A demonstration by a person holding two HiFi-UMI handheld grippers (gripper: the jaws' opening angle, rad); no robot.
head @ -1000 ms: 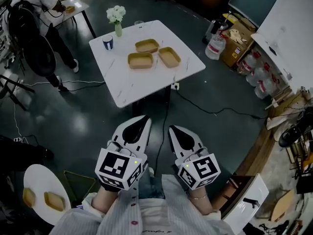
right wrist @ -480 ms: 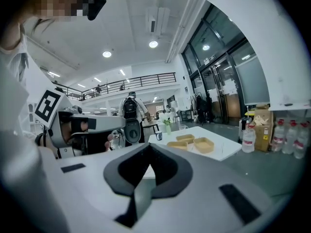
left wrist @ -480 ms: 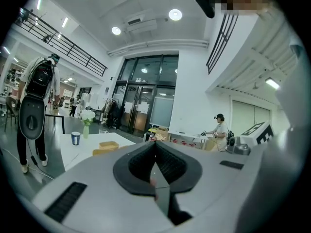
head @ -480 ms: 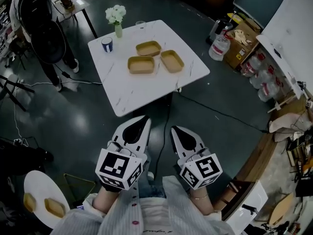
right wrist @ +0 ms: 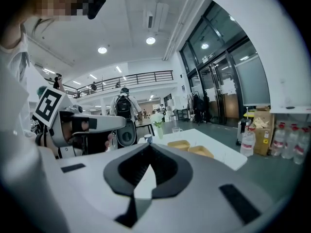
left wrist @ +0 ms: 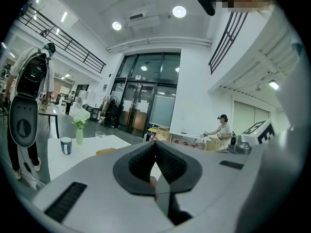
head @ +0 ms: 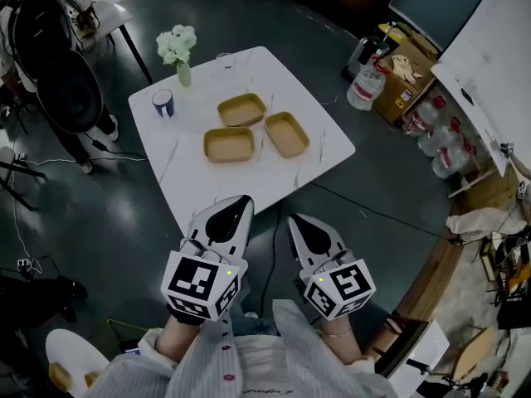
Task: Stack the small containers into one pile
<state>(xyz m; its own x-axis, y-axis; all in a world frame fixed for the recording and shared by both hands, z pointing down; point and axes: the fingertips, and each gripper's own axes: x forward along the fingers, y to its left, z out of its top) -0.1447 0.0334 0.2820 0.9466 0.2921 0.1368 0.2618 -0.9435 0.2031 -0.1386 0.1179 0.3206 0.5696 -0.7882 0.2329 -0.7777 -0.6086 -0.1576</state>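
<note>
Your left gripper [head: 239, 201] and right gripper [head: 294, 220] hang side by side, each with its fingers pressed together on nothing. Farther out, three shallow tan rectangular containers [head: 229, 144] lie unstacked, close together, on the white marble worktop [head: 217, 187].

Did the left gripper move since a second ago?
Yes. The left gripper has come forward toward the white table: its tip now overlaps the near edge, where floor showed between them before.
</note>
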